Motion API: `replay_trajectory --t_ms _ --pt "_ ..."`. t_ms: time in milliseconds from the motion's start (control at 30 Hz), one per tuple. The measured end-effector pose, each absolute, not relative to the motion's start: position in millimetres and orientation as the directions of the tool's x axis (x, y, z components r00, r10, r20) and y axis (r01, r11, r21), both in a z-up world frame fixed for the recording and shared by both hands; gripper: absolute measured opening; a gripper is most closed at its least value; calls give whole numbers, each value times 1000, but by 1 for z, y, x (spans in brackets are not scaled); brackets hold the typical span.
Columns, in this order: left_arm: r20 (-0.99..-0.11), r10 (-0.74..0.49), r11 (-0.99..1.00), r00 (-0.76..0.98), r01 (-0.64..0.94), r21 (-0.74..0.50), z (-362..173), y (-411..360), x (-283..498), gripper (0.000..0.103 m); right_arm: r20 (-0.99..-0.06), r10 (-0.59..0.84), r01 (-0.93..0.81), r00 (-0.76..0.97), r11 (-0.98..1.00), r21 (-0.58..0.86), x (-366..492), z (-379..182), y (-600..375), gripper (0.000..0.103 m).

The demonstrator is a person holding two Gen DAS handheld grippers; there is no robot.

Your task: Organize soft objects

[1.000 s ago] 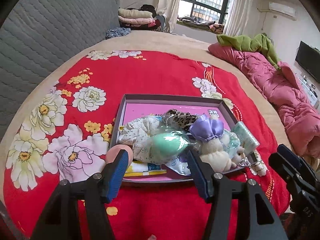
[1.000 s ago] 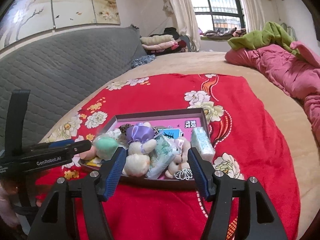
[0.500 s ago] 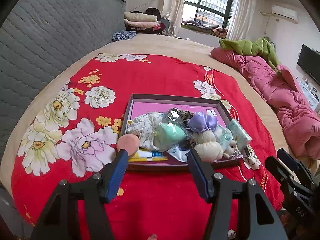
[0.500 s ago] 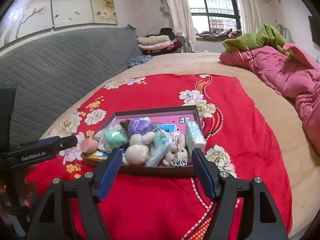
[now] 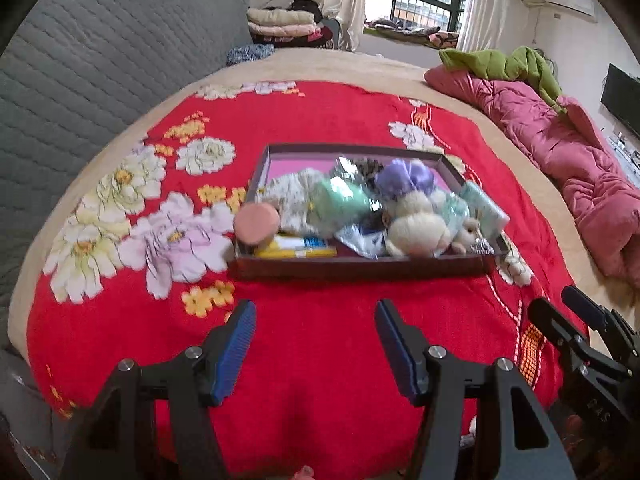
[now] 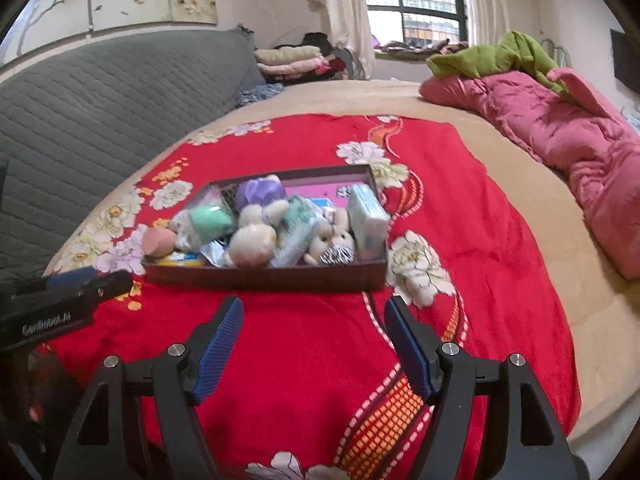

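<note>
A dark shallow box with a pink floor sits on the red flowered blanket. It holds several soft things: a pink sponge, a green ball in plastic, a purple pouch, a cream plush and a tissue pack. My left gripper is open and empty, well short of the box. My right gripper is open and empty, also short of the box.
A pink quilt with a green garment lies on the right of the bed. A grey quilted headboard runs along the left. Folded blankets are stacked at the far end.
Both grippers have pulled back from the box toward the near edge of the bed. Both stay open and empty. The things in the box have not moved.
</note>
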State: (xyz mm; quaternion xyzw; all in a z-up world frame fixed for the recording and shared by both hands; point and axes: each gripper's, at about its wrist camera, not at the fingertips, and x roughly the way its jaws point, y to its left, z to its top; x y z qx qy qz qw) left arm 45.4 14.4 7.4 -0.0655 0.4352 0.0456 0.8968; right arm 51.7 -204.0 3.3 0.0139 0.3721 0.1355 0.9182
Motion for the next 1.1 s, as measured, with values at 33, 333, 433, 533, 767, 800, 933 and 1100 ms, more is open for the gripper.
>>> replay_trajectory --t_ms 33,333,433,533,767,800,933,1100 --pt "-789 24 987 613 -140 -80 5 13 44 62 -683 249 -232 687 965 119 50 2 -204 74" --pt "-806 33 989 591 -133 -57 -8 -1 31 62 -689 197 -203 698 976 74 32 -5 -204 75" --pt "-804 31 989 594 -137 -63 -9 -1 27 62 -695 192 -201 693 977 70 29 -6 -204 75" --pt "-805 35 990 592 -128 -52 -10 -5 25 62 -691 191 -209 697 976 59 26 -6 -201 75" --pt "-805 28 991 593 -123 -56 -11 -7 23 62 -692 210 -223 691 972 72 25 -6 -197 75" --pt "-803 29 991 595 -123 -55 -11 -8 22 62 -692 211 -223 691 972 73 25 -6 -197 75" --pt "-805 26 991 593 -121 -57 -11 -8 23 61 -694 211 -226 688 971 71 26 -7 -196 75" --pt "-808 29 991 588 -122 -53 -11 -9 23 62 -700 223 -229 678 970 87 27 -10 -196 75"
